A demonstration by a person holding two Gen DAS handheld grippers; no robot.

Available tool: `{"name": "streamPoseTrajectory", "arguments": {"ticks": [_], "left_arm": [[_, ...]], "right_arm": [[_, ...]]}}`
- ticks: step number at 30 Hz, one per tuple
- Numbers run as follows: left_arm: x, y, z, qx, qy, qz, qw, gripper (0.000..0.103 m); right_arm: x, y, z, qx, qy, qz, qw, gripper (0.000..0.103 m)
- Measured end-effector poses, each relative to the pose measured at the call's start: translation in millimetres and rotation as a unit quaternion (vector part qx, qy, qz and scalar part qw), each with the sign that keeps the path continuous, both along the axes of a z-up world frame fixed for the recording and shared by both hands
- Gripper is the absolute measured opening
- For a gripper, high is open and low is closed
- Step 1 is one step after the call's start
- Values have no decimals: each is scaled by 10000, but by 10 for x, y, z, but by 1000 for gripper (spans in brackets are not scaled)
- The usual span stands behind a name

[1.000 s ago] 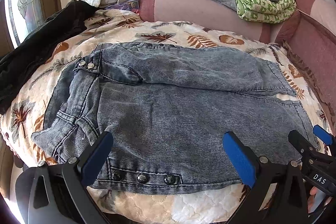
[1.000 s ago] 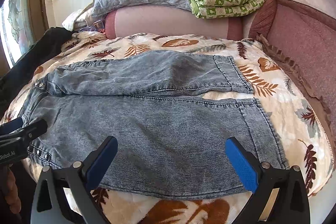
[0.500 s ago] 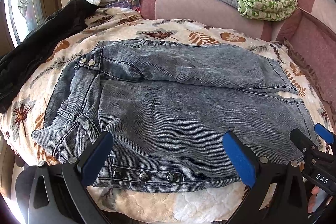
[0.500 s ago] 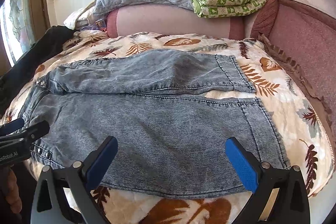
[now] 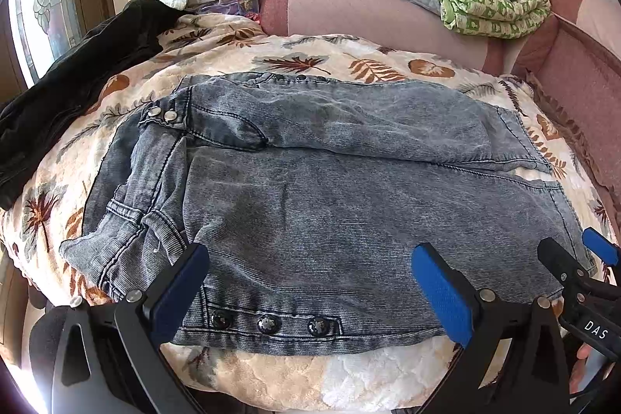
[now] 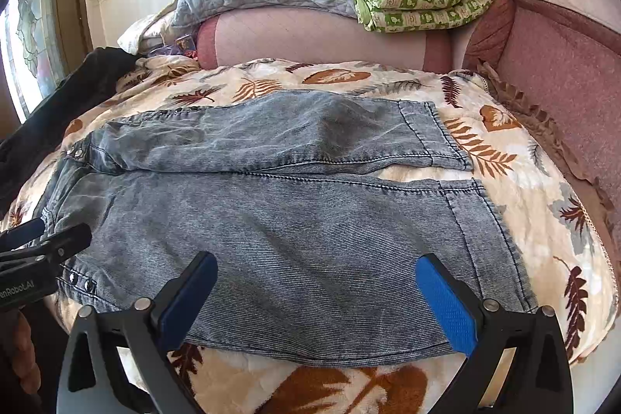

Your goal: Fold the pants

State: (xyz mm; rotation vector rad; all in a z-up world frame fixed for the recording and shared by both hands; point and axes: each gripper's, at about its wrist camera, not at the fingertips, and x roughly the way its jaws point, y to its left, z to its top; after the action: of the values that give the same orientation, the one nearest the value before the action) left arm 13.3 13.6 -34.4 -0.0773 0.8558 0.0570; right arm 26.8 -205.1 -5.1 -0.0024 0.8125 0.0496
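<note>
Grey-blue denim pants (image 6: 295, 216) cover most of leaf-print blanket (image 6: 543, 220); bare blanket strip right of hems. Black garment (image 5: 77, 84) crowds left edge; pink padded sofa back (image 6: 310, 37) blocks far side.

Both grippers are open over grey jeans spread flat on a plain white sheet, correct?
Not quite: both wrist views show the jeans on a leaf-patterned blanket, not a plain white sheet. The left gripper and right gripper are open.
</note>
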Motion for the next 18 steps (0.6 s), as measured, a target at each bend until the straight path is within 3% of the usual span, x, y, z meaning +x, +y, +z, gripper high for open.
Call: {"name": "streamPoseTrajectory", "arguments": {"ticks": [18], "left_arm": [[-6,3,-4,3,15,-1,10000,103]], "right_arm": [[-2,2,3,5,-2,-3,10000,103]]}}
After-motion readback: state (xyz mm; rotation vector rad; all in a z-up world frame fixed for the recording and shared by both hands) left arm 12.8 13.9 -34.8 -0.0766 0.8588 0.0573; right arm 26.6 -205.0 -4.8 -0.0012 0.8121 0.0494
